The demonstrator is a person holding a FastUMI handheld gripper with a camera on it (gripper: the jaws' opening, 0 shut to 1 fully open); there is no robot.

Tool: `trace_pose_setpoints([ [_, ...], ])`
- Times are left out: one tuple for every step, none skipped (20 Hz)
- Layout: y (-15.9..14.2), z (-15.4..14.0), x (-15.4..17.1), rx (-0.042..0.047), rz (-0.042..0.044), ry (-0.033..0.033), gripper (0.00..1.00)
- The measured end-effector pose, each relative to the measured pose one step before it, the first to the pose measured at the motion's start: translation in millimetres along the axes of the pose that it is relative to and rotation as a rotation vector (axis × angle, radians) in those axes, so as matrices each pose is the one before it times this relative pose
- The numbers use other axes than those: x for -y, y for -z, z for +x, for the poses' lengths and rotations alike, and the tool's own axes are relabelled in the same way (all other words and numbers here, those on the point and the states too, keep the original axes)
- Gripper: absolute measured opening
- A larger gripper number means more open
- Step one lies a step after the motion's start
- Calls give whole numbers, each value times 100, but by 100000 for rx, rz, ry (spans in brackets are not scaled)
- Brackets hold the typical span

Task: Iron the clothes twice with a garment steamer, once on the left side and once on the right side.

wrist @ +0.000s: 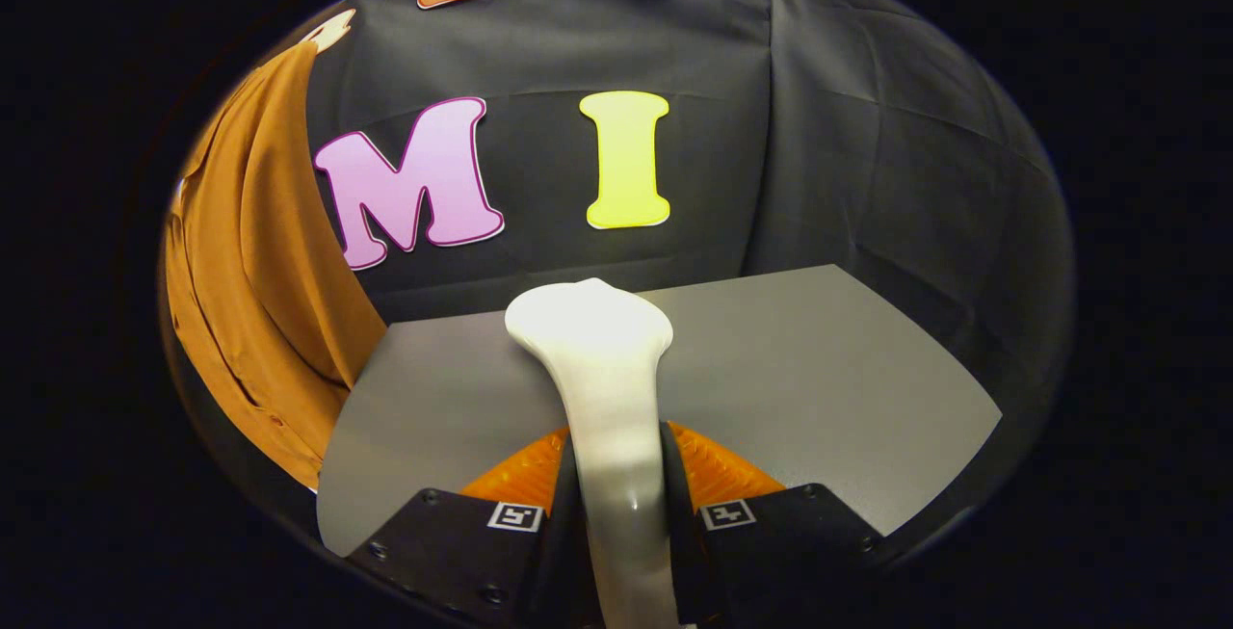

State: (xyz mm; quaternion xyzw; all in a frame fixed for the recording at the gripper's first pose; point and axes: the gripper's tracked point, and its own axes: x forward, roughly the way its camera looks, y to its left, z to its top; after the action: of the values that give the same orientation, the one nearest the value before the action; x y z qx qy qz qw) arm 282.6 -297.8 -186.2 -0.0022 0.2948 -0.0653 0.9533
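A white garment steamer (602,379) stands up between my two fingers, its handle pressed from both sides and its wide head rising just ahead of them. My gripper (616,475) is shut on that handle. To the left, beyond the table's corner, hangs an orange-brown garment (260,301) with long folds, its lower hem dropping below the tabletop level. The steamer's head is apart from the garment, pointing toward the back wall rather than at the cloth.
A grey table (800,369) spreads under and ahead of the steamer, its back edge meeting the black cloth wall (867,157). The wall folds into a corner to the right of the steamer.
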Motion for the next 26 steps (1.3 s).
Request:
trace_pose_setpoints([
  [-195, -287, 161, 1343, 815, 134, 44],
  [-478, -519, 130, 1677, 1710, -85, 44],
  [-652, -685, 12, 2162, 1490, 5, 44],
  [-631, -814, 29, 2340, 523, 552, 44],
  [-638, -919, -23, 2578, 72, 614, 44],
  [-662, -929, -78, 2347, 29, 382, 44],
  [-606, -852, -188, 2129, 312, -56, 44],
  [-609, -1030, -248, 1963, 1191, -494, 44],
  [-508, -1035, -147, 2041, 1721, -30, 44],
  [-762, -1245, -159, 2151, 1814, 805, 44],
  [-497, -1171, -341, 2330, 1993, 532, 44],
  [-623, -1157, -635, 2722, 1581, 449, 44],
  [-500, -1116, -785, 2765, 578, 465, 44],
  [-436, -984, -1118, 2314, -742, 458, 44],
  [-395, -729, -1254, 2109, -995, 192, 44],
  [-142, -890, -1400, 1725, -870, 110, 44],
  [-20, -763, -1382, 1168, -542, 19, 43],
  [3, -723, -1590, 811, 280, -384, 44],
  [110, -488, -1685, 369, 384, -702, 44],
  [166, -480, -1820, 125, -49, -516, 43],
  [317, -553, -1621, -70, -577, -169, 44],
  [312, -530, -1727, -31, -772, -529, 43],
  [199, -401, -1881, 52, -801, -1017, 44],
  [172, -420, -1782, 182, -843, -1063, 44],
  [185, -215, -1466, 386, -1027, -837, 44],
  [89, -177, -1491, 242, -896, -839, 44],
])
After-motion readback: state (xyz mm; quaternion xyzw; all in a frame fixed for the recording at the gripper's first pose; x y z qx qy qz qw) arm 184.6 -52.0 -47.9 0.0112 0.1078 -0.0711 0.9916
